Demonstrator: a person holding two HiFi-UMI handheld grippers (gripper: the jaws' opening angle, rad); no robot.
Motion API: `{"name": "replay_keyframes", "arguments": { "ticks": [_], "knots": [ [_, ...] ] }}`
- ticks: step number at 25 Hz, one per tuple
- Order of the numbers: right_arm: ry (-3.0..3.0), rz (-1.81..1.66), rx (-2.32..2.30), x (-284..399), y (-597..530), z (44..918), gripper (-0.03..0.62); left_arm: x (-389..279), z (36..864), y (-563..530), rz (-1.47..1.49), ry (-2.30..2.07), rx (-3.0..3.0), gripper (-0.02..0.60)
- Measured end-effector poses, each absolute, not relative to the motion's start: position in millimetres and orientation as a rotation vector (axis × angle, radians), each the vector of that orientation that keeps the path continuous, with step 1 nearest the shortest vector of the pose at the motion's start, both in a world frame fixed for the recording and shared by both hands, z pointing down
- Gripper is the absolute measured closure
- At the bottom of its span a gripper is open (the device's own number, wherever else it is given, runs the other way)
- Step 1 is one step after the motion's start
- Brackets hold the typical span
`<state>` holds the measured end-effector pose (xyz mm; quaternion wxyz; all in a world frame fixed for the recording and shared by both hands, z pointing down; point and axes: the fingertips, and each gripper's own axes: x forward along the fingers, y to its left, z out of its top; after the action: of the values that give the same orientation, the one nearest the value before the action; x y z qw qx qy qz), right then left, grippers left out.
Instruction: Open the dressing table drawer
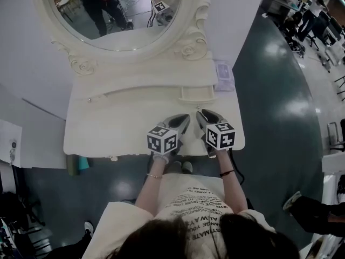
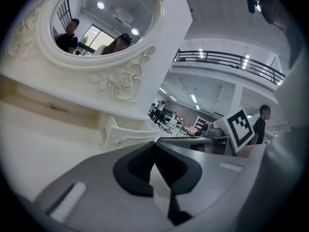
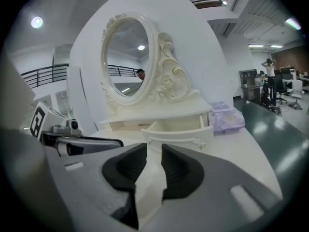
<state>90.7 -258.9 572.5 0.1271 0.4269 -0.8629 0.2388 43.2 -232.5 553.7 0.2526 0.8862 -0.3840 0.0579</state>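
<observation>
White counter (image 1: 108, 128) | small drawer (image 3: 178, 129) already out | left tongs (image 2: 154, 144) clenched empty | right tongs (image 3: 153, 148) released, both held clear, pull looks finished

Head view looks steeply down on the dressing table (image 1: 108, 128); both gripper views face its mirror (image 2: 104, 21) low and close.

Smooth cream paint with a soft sheen covers the dressing table (image 1: 135, 128) and its drawer (image 3: 176, 129). The mirror (image 1: 124, 15) is glossy glass; the dark floor (image 1: 269, 101) shines, polished, throwing back lights.
</observation>
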Motion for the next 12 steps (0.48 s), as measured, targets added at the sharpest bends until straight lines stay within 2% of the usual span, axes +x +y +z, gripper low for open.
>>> {"name": "replay_keyframes", "arguments": {
  "ticks": [12],
  "knots": [
    [-2.791,0.544,1.132,78.1,-239.6,500.1,0.577,46.0,499.6,-218.0,0.040,-1.018,2.586,0.583]
  ]
}}
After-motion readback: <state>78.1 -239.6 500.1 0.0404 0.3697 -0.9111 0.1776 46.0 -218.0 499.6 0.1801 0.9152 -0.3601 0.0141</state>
